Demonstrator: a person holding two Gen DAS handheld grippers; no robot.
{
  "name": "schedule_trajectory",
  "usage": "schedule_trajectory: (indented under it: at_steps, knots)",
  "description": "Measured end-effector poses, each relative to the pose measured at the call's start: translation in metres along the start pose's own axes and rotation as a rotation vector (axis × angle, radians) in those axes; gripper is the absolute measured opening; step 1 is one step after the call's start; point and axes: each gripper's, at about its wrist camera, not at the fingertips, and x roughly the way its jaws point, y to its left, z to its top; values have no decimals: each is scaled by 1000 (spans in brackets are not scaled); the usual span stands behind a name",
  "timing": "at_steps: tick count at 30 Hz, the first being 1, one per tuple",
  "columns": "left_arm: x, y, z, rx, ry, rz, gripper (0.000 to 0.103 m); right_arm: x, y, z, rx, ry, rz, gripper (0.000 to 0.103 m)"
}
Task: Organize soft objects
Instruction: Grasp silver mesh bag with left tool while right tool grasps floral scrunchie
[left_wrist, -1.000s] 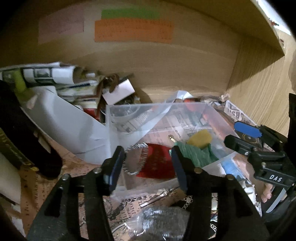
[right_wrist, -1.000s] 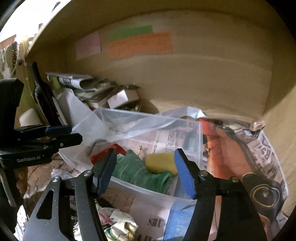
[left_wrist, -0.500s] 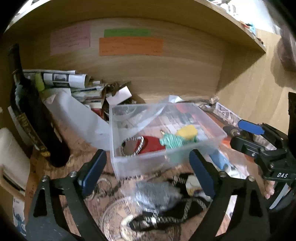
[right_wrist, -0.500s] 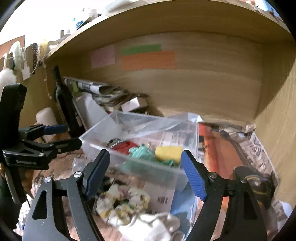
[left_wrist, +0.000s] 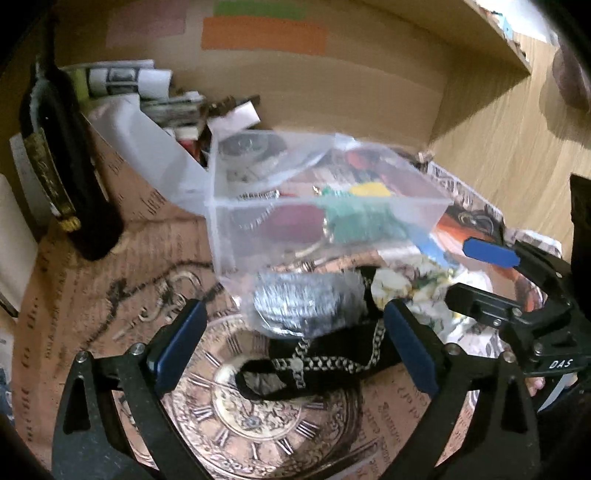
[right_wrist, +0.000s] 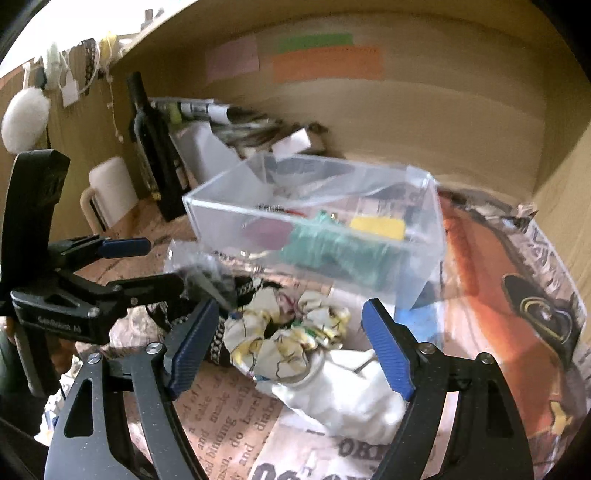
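A clear plastic box (left_wrist: 258, 236) (right_wrist: 424, 236) sits on the papered shelf and holds a green knit piece (left_wrist: 358, 221) (right_wrist: 332, 247), a yellow sponge (left_wrist: 369, 190) (right_wrist: 376, 227) and a dark red item (left_wrist: 295, 221). In front of it lie a bagged grey bundle (left_wrist: 306, 299), a black patterned strap (left_wrist: 325, 363) (right_wrist: 218, 339), a floral scrunchie (right_wrist: 291, 332) (left_wrist: 391, 282) and a white cloth (right_wrist: 343, 398). My left gripper (left_wrist: 295, 350) (right_wrist: 162, 266) is open over the strap. My right gripper (right_wrist: 291, 347) (left_wrist: 476, 269) is open around the scrunchie.
A dark wine bottle (left_wrist: 62, 166) (right_wrist: 155, 147) stands at the left. A white mug (right_wrist: 110, 192) is beside it. Stacked papers and a white sheet (left_wrist: 147, 140) lie behind the box. Wooden walls close the back and right (left_wrist: 498, 147).
Both grippers have pulled back from the box and tilted down. The jaws have opened wider. The strap, the bagged bundle, the scrunchie and the white cloth have come into view.
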Motion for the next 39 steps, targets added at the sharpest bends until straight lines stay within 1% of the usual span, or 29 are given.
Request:
schedule_trajectory:
  at_steps: [5,12,13,14,15,16,17,19,22,24,26,30,33,39]
  knots:
    - [16,-4,-5,5,19,13,98,21,-1,-5,-9,64,4,79]
    - [32,4,3,-54,13,-14,97,29,-3,-6,-17,89,16,78]
    - [33,3,3,-54,10,-16,97,30,-3,-6,-16,90,16,72]
    - [33,3,3,-53,8,-21,93,30,-3,-6,-17,94,18,69]
    - [34,2,3,-49,8,-27,90,32,-3,-7,-18,99,20,60]
    - [36,0,3,-42,14,-34,83,32,-3,-7,-16,101,20,54]
    - [36,0,3,-38,18,-41,78,32,-4,-7,-15,103,25,53]
    - [37,0,4,-35,17,-43,75,31,-5,-7,-14,97,23,43]
    - [35,1,3,-35,11,-48,65,30,-4,-6,-15,91,25,34]
    - [33,3,2,-43,7,-52,62,29,-3,-6,-14,85,23,31]
    - [30,4,2,-47,1,-53,60,26,-2,-5,-13,72,22,30]
    - [21,6,2,-52,-21,-45,59,14,-1,0,-12,28,21,30]
    - [9,6,4,-49,-54,-42,59,0,-1,5,-14,-14,15,30]
    - [-25,2,17,-30,-157,-33,59,-24,-3,18,-6,-106,2,30]
